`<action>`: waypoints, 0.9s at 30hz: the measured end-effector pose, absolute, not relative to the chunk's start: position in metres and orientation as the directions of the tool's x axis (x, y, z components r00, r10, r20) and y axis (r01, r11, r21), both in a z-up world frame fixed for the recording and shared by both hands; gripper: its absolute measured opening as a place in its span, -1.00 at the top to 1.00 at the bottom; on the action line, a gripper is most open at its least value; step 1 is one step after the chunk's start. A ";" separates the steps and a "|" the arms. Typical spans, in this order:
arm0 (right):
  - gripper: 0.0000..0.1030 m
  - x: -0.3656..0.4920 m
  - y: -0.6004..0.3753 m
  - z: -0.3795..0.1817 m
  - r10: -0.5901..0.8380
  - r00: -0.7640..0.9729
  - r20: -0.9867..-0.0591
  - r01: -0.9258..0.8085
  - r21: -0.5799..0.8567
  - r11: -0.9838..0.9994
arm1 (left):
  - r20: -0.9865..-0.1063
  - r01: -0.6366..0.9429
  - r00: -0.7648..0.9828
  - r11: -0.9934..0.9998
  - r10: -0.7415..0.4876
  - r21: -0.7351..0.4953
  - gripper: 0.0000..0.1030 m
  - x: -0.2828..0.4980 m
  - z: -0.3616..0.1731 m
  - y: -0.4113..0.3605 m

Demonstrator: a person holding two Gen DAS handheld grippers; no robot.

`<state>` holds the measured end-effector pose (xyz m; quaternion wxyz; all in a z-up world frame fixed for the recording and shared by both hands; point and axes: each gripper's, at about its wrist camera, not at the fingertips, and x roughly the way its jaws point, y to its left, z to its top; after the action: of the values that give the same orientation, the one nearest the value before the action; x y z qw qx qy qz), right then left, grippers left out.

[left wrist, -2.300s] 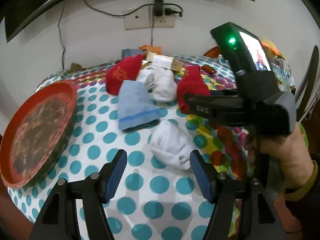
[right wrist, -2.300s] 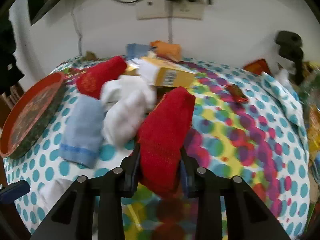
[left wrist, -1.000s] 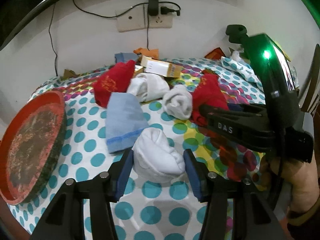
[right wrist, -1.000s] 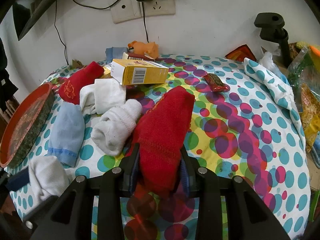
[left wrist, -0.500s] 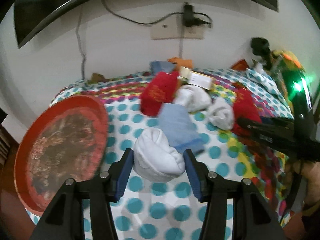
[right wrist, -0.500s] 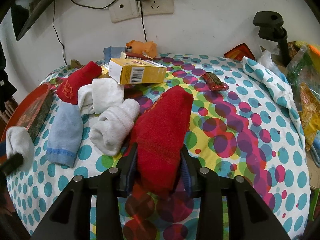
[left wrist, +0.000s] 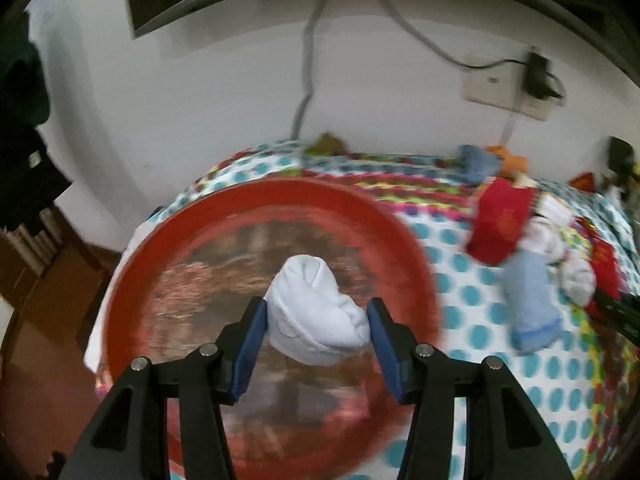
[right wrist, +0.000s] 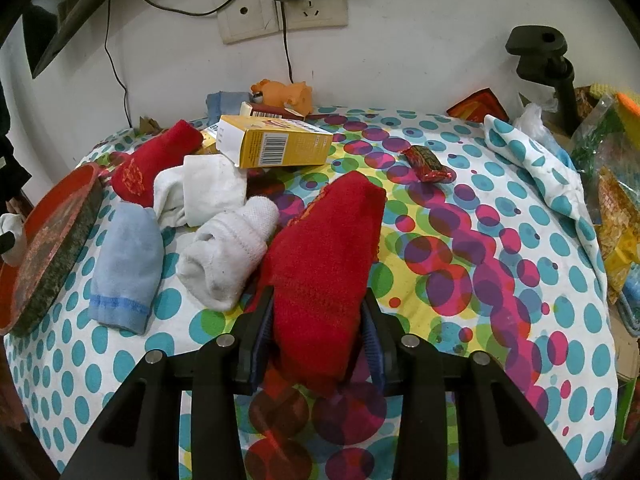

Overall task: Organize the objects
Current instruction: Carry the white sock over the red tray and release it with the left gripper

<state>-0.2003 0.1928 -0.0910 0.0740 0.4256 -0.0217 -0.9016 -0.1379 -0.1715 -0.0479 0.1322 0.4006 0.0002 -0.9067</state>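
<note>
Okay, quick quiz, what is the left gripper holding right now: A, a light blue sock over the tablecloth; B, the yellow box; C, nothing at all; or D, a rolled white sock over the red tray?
D: the left gripper has its blue pads closed on the rolled white sock, with the red tray directly behind it.

1. tray (left wrist: 404,240) fills the centre and lower left of the left wrist frame, on the table (left wrist: 472,344).
2. rolled sock (left wrist: 316,312) sits before the tray's middle, between the left gripper (left wrist: 316,336) fingers.
3. sock pile (left wrist: 532,256) lies at right of the tray.
4. in the right wrist frame, long sock (right wrist: 332,256) runs from centre down between the right gripper (right wrist: 316,336) fingers.
5. box (right wrist: 276,146) lies behind it, upper centre; tray at far left.
</note>
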 end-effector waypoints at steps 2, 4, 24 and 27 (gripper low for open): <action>0.29 -0.200 0.191 -0.091 -0.152 -0.626 -0.765 0.114 0.102 -0.988 | -0.732 0.279 -0.627 -0.954 -0.269 0.112 -0.02 -0.138 -0.051 -0.194; 0.30 -0.200 0.191 -0.091 -0.151 -0.626 -0.765 0.114 0.101 -0.988 | -0.740 0.283 -0.615 -0.952 -0.272 0.115 -0.02 -0.138 -0.055 -0.209; 0.25 -0.200 0.185 -0.089 -0.120 -0.627 -0.769 0.106 0.069 -0.992 | -0.766 0.401 -0.530 -0.903 -0.364 0.152 -0.03 -0.141 -0.081 -0.312; 0.24 -0.200 0.185 -0.089 -0.117 -0.628 -0.769 0.106 0.065 -0.992 | -0.775 0.397 -0.521 -0.905 -0.359 0.151 -0.04 -0.141 -0.087 -0.316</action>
<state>-0.1999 0.1855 -0.0893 0.0618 0.4269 -0.0068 -0.9021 -0.1411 -0.3158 -0.0868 0.2168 0.4387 0.0222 -0.8718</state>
